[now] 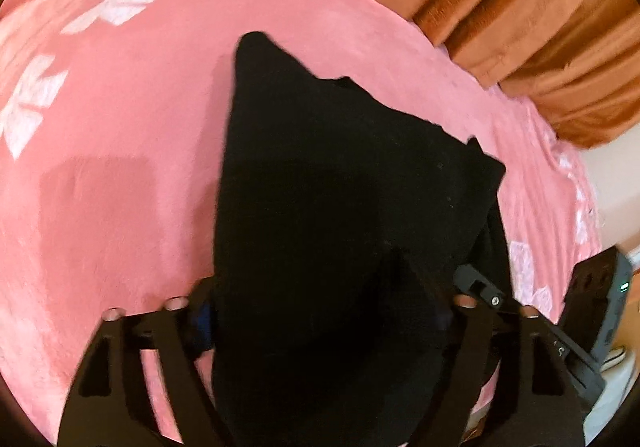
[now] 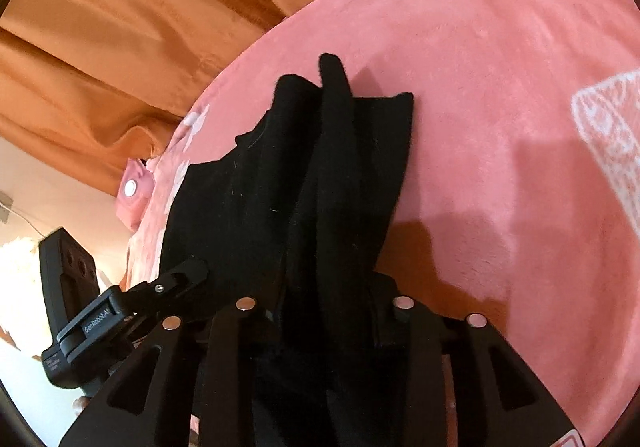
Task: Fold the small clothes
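In the left wrist view, the black garment is lying on the pink blanket of the bed, its far corner reaching toward the orange curtain along the bed's far edge. The near end of the cloth is rising up between the fingers of the left claw, which are standing fairly wide; whether the pads are actually pressing on the fabric I cannot tell. The right claw is poking in at the garment's right edge.

In the right wrist view, the garment is bunching into long ridges and running straight into the right claw, whose fingers are sitting close together, clamping the gathered cloth. The left claw is touching the cloth's left edge.

To fold well, both hands probably should be lifting evenly, keeping the edge taut, then laying it over squarely.
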Available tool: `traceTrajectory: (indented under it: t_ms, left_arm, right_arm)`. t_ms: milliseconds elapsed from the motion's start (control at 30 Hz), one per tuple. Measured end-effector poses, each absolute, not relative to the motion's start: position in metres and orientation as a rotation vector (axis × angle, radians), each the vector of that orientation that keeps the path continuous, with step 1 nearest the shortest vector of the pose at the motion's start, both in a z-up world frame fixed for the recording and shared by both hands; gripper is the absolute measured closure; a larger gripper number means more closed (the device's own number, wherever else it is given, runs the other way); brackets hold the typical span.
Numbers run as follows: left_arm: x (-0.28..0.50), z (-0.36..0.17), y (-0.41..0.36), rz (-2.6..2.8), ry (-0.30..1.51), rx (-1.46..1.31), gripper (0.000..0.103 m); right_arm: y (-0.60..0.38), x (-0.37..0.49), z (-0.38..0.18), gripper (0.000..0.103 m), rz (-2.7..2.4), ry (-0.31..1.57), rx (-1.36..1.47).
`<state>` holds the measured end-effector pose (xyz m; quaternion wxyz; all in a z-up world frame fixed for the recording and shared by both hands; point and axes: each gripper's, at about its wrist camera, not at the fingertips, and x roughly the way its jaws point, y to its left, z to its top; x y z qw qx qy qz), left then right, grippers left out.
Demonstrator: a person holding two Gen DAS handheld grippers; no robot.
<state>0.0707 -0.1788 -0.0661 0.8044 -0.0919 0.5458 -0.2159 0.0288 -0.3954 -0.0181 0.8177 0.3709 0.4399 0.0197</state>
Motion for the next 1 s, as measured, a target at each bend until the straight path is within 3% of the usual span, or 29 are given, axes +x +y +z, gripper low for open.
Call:
traceTrajectory:
  t_ms: [67, 133, 467, 700, 867, 1000]
  left_arm:
    - [0.069, -0.053, -0.183, -0.481, 1.157, -0.18, 0.069]
    - [0.063, -0.028, -0.181, -0.552, 1.124, -0.202, 0.077]
    - [-0.004, 0.109, -0.157, -0.768, 0.858, -0.221, 0.08]
    - [-0.045, 0.245, -0.073, -0.793, 0.493, -0.228, 0.079]
    - [-0.034, 0.283, -0.033, -0.746, 0.401, -0.206, 0.078]
    - [0.011, 0.25, -0.013, -0.641, 0.483, -0.208, 0.073]
  right_arm:
    - [-0.389, 0.029, 0.003, 0.086, 0.055, 0.908, 0.745]
    - [-0.381, 0.024, 0.027, 0.087, 0.084, 0.869, 0.725]
    - [-0.332, -0.041, 0.193, 0.088, 0.138, 0.586, 0.494]
    - [-0.288, -0.066, 0.304, 0.087, 0.305, 0.298, 0.402]
    - [-0.263, -0.038, 0.327, 0.087, 0.386, 0.226, 0.424]
    - [-0.255, 0.015, 0.281, 0.086, 0.377, 0.333, 0.502]
